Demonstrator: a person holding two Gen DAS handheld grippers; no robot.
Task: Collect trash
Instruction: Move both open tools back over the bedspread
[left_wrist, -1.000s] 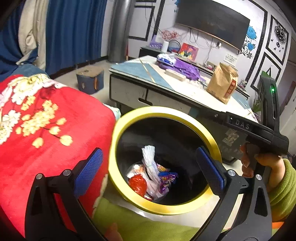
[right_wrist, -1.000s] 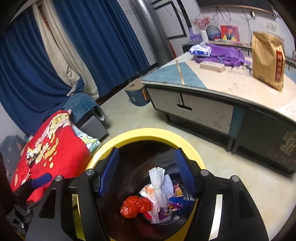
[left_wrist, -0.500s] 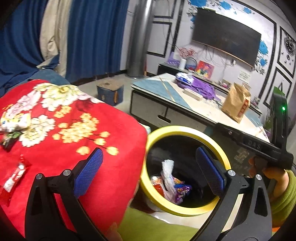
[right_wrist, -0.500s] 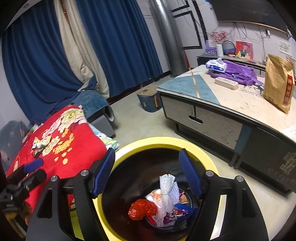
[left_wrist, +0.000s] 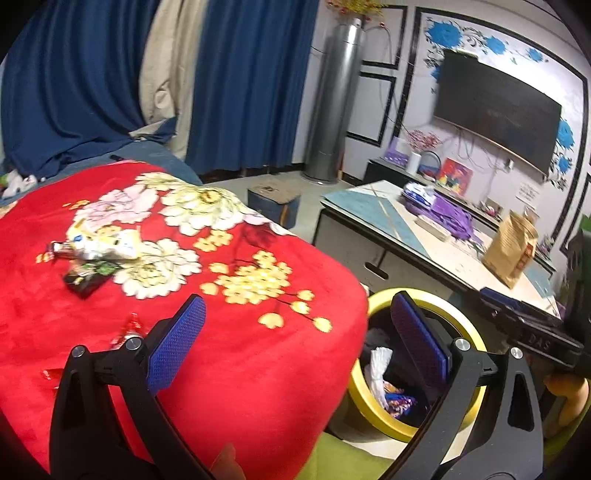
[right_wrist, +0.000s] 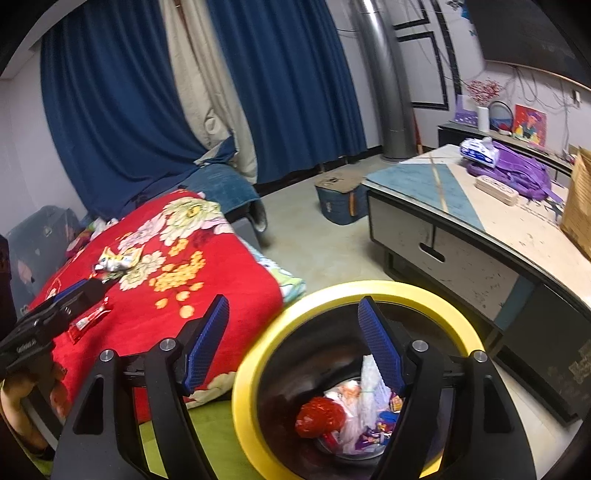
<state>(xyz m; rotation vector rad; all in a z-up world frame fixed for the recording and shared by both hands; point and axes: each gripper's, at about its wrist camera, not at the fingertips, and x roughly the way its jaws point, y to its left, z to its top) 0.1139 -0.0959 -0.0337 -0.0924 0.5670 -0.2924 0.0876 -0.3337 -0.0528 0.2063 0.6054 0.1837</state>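
A black bin with a yellow rim (right_wrist: 369, 288) stands beside the red flowered blanket (left_wrist: 240, 369). A red wrapper (right_wrist: 319, 421) and white plastic (left_wrist: 378, 369) lie in it among other trash. On the blanket lie a white and yellow wrapper (left_wrist: 103, 249), a dark wrapper (left_wrist: 86, 278) and a small red wrapper (left_wrist: 127, 328). My left gripper (left_wrist: 297, 306) hangs open over the blanket's near edge, nothing between its fingers. My right gripper (right_wrist: 293, 306) is open and empty above the bin's left rim. Its black body (left_wrist: 535, 332) shows at the right of the left wrist view.
A low table (right_wrist: 480, 221) behind the bin carries a purple bag (right_wrist: 517, 173) and a brown paper bag (left_wrist: 511, 251). A blue box (right_wrist: 338, 199) sits on the floor by the blue curtains. A green sleeve (left_wrist: 351, 461) fills the near foreground.
Both views have swung left and up, from over the bin toward the red blanket, bringing its wrappers into sight. The right jaws have widened a little. The left jaws look unchanged.
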